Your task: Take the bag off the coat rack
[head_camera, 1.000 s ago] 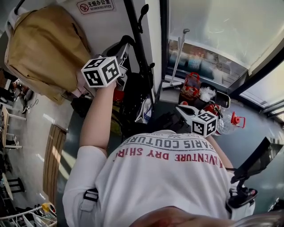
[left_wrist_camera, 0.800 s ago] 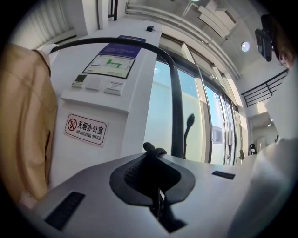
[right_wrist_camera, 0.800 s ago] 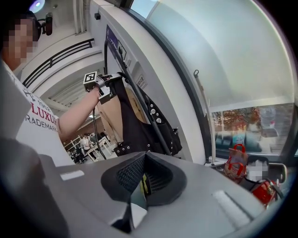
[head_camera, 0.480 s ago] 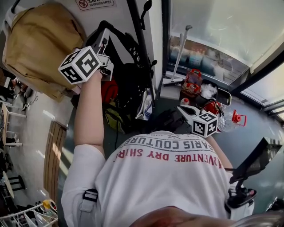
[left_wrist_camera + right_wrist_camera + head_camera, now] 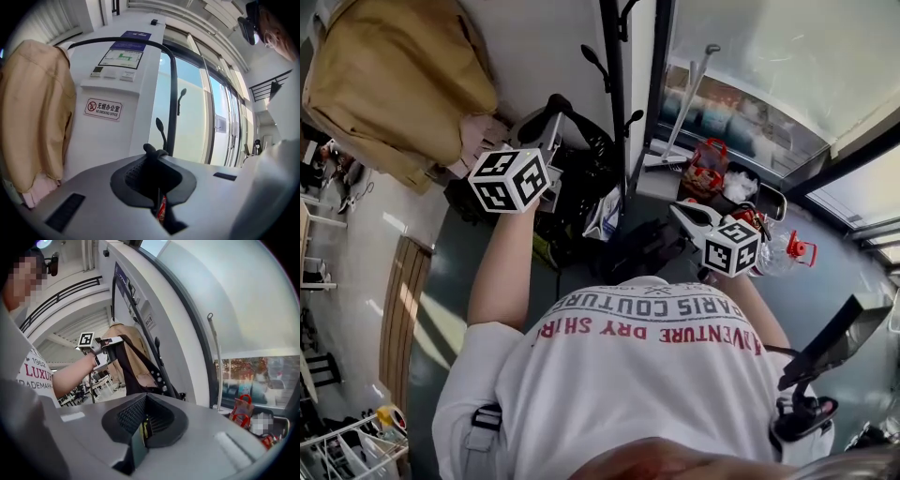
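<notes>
Your left gripper (image 5: 152, 151), clamped on the bag (image 5: 581, 183) strap (image 5: 551, 105), has dropped lower beside the rack (image 5: 614, 84), so the bag now hangs from it, seemingly clear of the hooks, while your right gripper (image 5: 143, 425) waits closed, empty

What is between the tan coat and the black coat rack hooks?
A no-smoking sign on the white wall sits between the tan coat and the hooks, in the left gripper view.
</notes>
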`<move>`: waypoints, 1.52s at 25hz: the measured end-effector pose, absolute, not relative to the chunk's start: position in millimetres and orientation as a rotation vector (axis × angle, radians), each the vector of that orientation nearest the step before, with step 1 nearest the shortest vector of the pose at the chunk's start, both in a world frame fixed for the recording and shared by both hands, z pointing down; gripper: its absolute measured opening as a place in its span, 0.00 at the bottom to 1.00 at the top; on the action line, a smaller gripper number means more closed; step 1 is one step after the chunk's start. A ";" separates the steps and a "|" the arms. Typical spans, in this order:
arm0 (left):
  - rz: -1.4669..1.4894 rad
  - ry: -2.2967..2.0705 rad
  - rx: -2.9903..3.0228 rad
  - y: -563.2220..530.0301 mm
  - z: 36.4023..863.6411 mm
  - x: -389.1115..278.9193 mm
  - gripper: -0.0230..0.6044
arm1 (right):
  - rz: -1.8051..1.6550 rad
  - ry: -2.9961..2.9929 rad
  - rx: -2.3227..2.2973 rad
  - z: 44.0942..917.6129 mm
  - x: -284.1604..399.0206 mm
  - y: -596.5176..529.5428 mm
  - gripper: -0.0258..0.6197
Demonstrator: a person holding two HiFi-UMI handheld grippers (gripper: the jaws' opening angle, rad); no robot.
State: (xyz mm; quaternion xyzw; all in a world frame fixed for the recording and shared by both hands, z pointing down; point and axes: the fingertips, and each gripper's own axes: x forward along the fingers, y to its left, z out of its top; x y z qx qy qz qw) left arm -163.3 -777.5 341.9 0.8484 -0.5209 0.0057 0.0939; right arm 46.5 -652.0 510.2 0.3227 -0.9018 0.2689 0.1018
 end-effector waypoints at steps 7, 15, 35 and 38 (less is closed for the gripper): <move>0.088 -1.544 2.417 -738.3 388.3 -175.8 0.04 | 0.609 -2.713 0.887 474.1 22.4 -657.7 0.04; 0.068 -1.503 2.410 -643.9 380.8 -185.1 0.04 | 0.528 -2.798 0.863 430.6 -8.8 -599.9 0.04; 0.133 -1.290 2.453 -279.5 418.9 -222.2 0.04 | 0.496 -2.710 1.010 419.2 -55.8 -263.3 0.04; 0.149 -1.285 2.435 -230.2 431.0 -214.0 0.04 | 0.481 -2.727 0.990 416.9 -53.7 -227.7 0.04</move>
